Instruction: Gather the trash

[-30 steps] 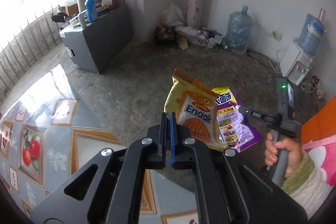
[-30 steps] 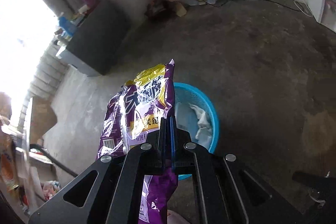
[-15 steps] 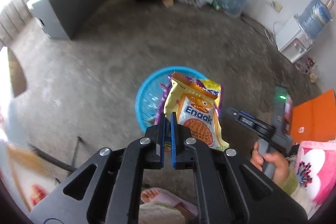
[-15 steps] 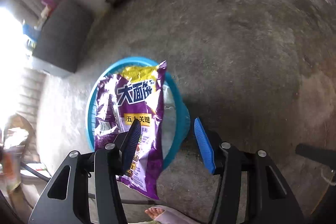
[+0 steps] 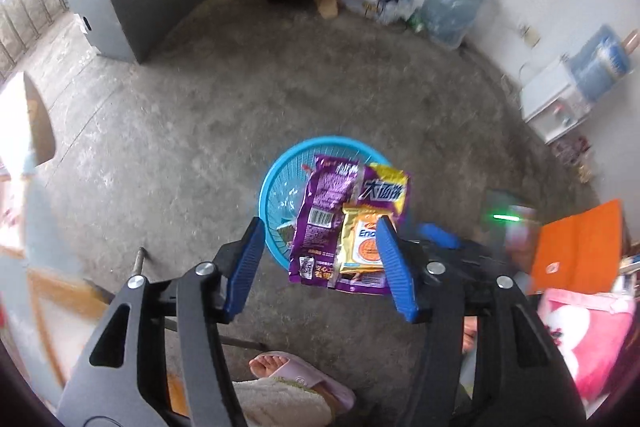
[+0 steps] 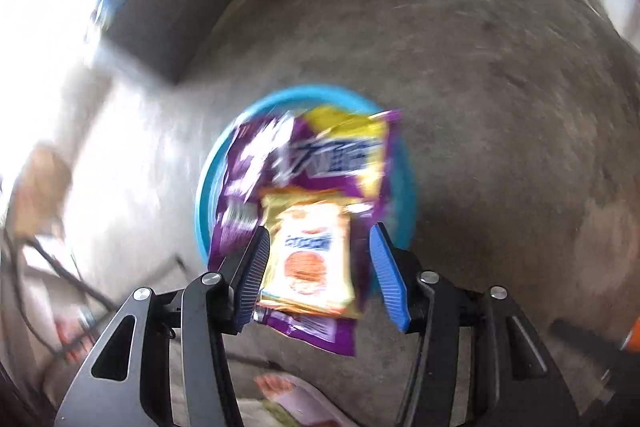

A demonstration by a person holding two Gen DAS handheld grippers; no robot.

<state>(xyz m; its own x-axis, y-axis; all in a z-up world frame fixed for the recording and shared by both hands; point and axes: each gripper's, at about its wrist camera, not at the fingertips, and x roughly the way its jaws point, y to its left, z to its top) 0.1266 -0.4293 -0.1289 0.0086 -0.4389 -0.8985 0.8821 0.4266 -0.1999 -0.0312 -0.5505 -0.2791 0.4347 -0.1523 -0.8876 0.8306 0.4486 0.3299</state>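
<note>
2 snack wrappers are seen over the blue basket, which stands on the concrete floor. On the purple wrapper large Chinese characters are printed in a blue-and-white band under a yellow top, and a barcode and a QR code can be made out on its folded-over back. The yellow wrapper carries the letters "Ena", the rest of the word being hidden behind a blue pad. Both lie loose over the basket's near rim.

The left gripper has just been opening; its fingers stand wide, with both wrappers seen between them and pressed by neither pad. The right gripper has just been closing a little, yet its fingers are also held apart, the yellow wrapper framed between them without a firm pinch.

Only in the left wrist view are a water bottle, a white dispenser, an orange folder and a sharp barcode shown. The right wrist view is blurred, so its print cannot be read. A foot in a pink slipper is seen at the bottom.
</note>
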